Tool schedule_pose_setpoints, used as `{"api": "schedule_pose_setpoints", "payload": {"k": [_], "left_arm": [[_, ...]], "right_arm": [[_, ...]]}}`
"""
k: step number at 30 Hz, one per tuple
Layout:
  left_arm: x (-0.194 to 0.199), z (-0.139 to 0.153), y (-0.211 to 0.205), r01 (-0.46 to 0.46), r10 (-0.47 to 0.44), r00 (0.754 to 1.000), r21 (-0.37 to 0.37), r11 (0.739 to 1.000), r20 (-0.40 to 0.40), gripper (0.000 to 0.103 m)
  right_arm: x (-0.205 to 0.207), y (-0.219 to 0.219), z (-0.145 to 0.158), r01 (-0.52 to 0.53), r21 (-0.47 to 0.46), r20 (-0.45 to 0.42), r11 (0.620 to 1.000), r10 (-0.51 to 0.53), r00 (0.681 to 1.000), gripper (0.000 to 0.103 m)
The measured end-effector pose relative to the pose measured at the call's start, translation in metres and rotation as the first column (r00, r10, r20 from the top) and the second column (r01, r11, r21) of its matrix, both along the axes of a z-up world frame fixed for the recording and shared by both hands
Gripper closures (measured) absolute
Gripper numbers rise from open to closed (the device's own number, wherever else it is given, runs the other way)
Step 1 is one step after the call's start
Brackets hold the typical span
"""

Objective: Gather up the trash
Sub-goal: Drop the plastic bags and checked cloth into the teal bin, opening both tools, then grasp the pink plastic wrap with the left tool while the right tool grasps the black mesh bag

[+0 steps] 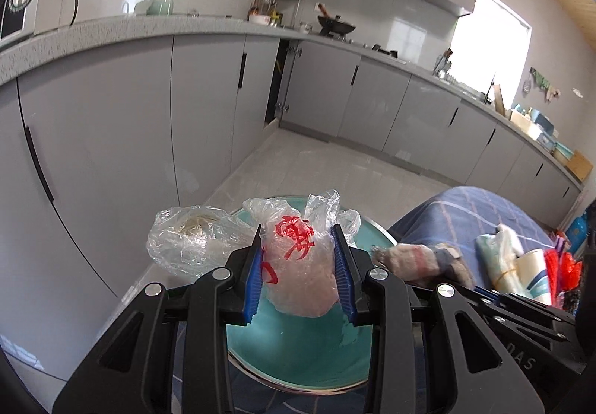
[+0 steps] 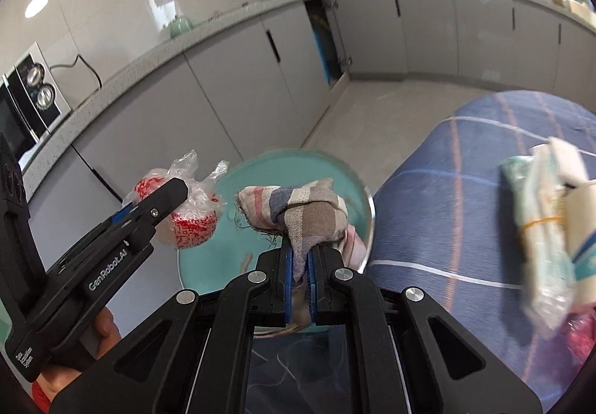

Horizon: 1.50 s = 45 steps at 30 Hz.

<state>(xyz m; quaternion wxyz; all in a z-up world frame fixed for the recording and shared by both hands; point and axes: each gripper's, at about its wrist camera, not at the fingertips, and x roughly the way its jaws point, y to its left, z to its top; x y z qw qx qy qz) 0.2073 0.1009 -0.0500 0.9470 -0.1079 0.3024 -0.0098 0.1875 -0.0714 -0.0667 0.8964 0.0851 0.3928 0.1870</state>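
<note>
My left gripper (image 1: 298, 231) is shut on a crumpled clear plastic bag with red print (image 1: 298, 265). It holds the bag over a round teal bin with a metal rim (image 1: 298, 350). A second clear bag with something brownish inside (image 1: 193, 239) bulges out at the bin's left edge. I cannot tell if it is joined to the held bag. My right gripper (image 2: 300, 250) is shut on a striped, knotted rag (image 2: 305, 209), also above the teal bin (image 2: 268, 168). The right wrist view shows the left gripper (image 2: 175, 196) with its printed bag (image 2: 193, 224) just left of the rag.
To the right is a surface under a blue checked cloth (image 2: 447, 198), with a tissue pack (image 2: 536, 228), a paper cup (image 1: 532, 276) and red netting (image 1: 566, 272) on it. Grey cabinets (image 1: 111, 138) and a speckled counter run behind. A pale tiled floor (image 1: 316, 161) lies between.
</note>
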Motion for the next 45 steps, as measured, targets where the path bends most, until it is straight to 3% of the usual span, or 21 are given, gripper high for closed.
{"api": "schedule_pose_setpoints", "payload": {"k": [2, 4, 7, 9, 13, 21, 26, 35, 45], "left_arm": [[0.004, -0.009, 0.004, -0.008, 0.009, 1.0, 0.008, 1.0, -0.017, 0.069], [0.008, -0.016, 0.009, -0.019, 0.019, 0.999, 0.006, 1.0, -0.035, 0.067], [0.012, -0.02, 0.014, -0.038, 0.038, 0.998, 0.019, 0.999, -0.045, 0.059], [0.013, -0.022, 0.016, -0.05, 0.052, 0.998, 0.032, 0.998, -0.047, 0.052], [0.013, -0.024, 0.014, -0.059, 0.061, 0.997, 0.039, 0.997, -0.055, 0.036], [-0.013, -0.015, -0.013, -0.054, 0.056, 0.998, 0.058, 0.997, -0.033, 0.026], [-0.036, -0.007, -0.04, -0.038, 0.039, 0.999, 0.06, 0.997, -0.013, 0.013], [-0.065, -0.008, -0.094, 0.095, -0.094, 0.995, 0.059, 0.994, -0.027, 0.012], [-0.085, -0.007, -0.163, 0.284, -0.283, 0.959, 0.096, 0.954, -0.025, 0.013]], "right_arm": [[0.011, 0.004, -0.008, -0.023, 0.002, -0.025, 1.0, 0.023, 0.999, 0.093], [0.02, 0.007, -0.016, -0.046, 0.02, -0.054, 0.999, 0.047, 0.997, 0.076], [0.021, 0.003, -0.015, -0.04, 0.033, -0.038, 0.999, 0.041, 0.998, 0.06], [0.019, -0.003, -0.012, -0.035, 0.03, -0.019, 0.999, 0.036, 0.999, 0.057], [0.013, -0.02, 0.0, -0.005, 0.052, 0.008, 0.999, 0.005, 1.0, 0.057], [-0.025, -0.05, 0.007, 0.066, 0.031, 0.06, 0.997, -0.067, 0.996, 0.057], [-0.051, -0.073, 0.008, 0.103, 0.002, 0.083, 0.995, -0.102, 0.991, 0.057], [-0.095, -0.133, 0.017, 0.249, -0.017, 0.137, 0.968, -0.244, 0.96, 0.057], [-0.131, -0.2, 0.016, 0.428, -0.069, 0.178, 0.901, -0.411, 0.894, 0.057]]}}
